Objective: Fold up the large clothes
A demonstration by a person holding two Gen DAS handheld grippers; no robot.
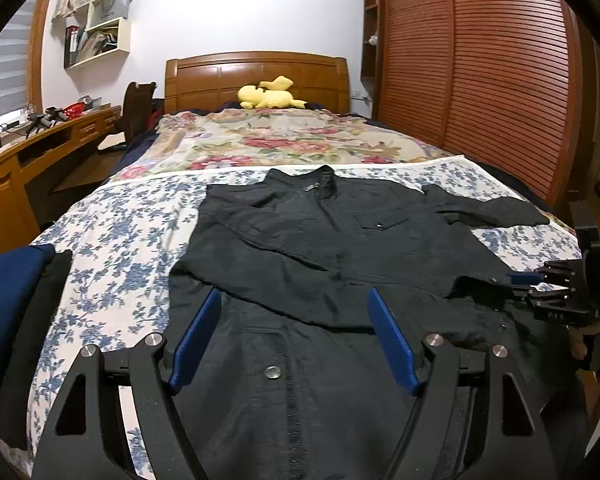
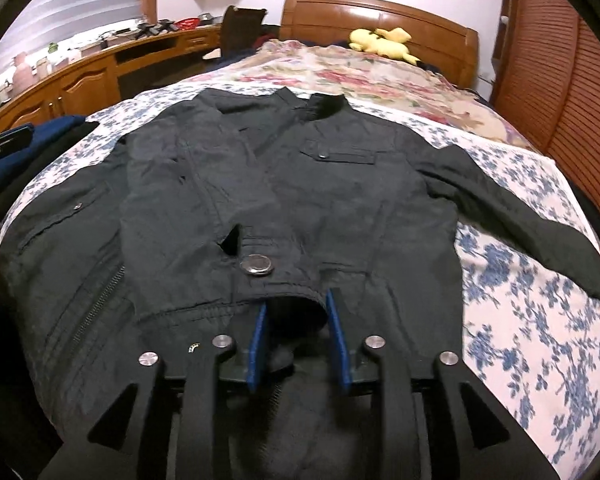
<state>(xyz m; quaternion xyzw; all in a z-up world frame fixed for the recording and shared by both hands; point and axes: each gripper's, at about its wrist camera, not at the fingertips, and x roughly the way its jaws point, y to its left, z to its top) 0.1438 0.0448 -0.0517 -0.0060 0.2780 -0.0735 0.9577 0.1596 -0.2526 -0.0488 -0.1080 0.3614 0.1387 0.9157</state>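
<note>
A black jacket (image 1: 332, 248) lies front up on the bed, collar toward the headboard. One sleeve is folded across its chest; the other sleeve (image 2: 520, 216) stretches out to the right. My left gripper (image 1: 294, 300) is open and empty, hovering over the jacket's lower front. My right gripper (image 2: 296, 300) holds the jacket's hem (image 2: 284, 294) between its blue pads, jaws partly closed on the fabric. The right gripper also shows in the left wrist view (image 1: 524, 284) at the jacket's right edge.
The bed carries a blue-flowered sheet (image 1: 120, 240) and a red floral cover (image 1: 280, 140). A yellow plush toy (image 1: 268, 96) lies at the headboard. Folded dark blue and black clothes (image 1: 16, 300) sit at the bed's left edge. A wooden desk (image 1: 40, 148) stands left, a slatted wardrobe (image 1: 480, 80) right.
</note>
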